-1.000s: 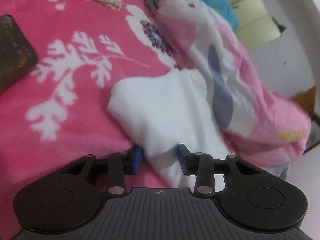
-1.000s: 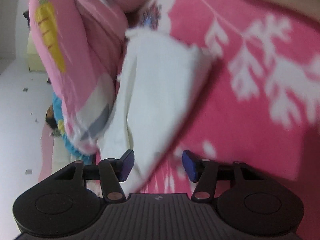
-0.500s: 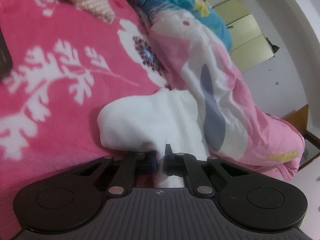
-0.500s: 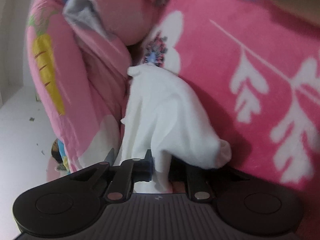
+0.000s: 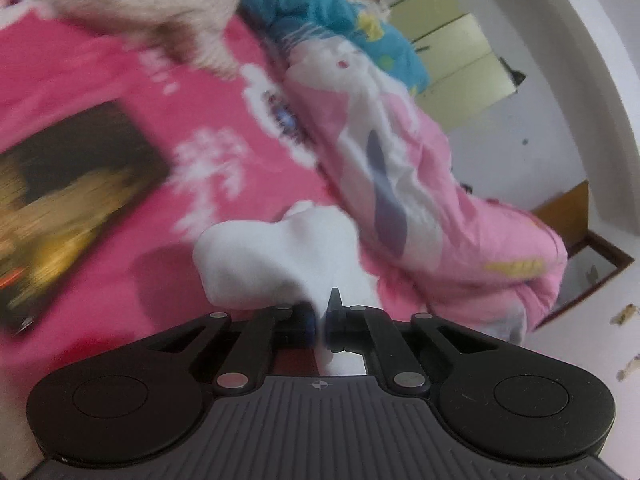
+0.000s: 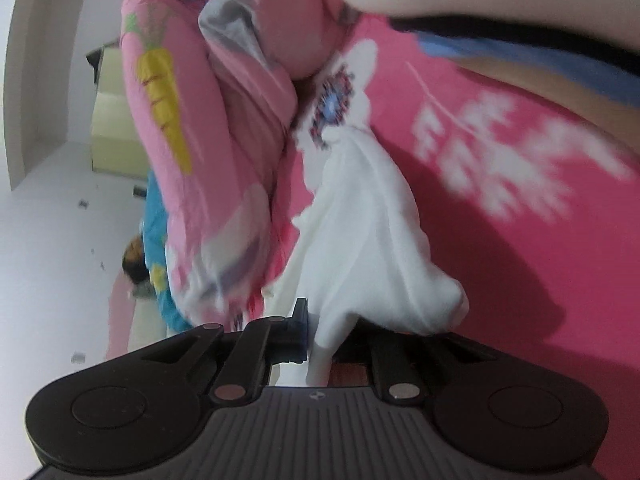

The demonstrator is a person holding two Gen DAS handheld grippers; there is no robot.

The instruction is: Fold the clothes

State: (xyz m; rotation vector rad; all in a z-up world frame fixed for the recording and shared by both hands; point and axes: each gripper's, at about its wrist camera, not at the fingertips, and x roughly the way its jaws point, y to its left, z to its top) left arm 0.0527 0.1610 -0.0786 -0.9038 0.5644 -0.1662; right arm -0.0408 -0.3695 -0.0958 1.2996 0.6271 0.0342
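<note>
A small white garment (image 5: 276,256) hangs bunched just above the pink flowered blanket (image 5: 120,80). My left gripper (image 5: 320,320) is shut on one edge of it, the cloth pinched between the blue pads. In the right wrist view the same white garment (image 6: 368,240) drapes down from my right gripper (image 6: 320,340), which is shut on another edge. The right finger there is hidden under the cloth. Both views are blurred by motion.
A rolled pink quilt with a carrot print (image 5: 420,184) lies along the blanket's edge. A dark flat book-like thing (image 5: 68,196) rests on the blanket at left. A fluffy beige item (image 5: 160,8) and a person in blue (image 5: 352,12) are at the far end.
Both grippers went from open around the white garment to shut on it. They have since lifted it off the blanket, and the views have swung.
</note>
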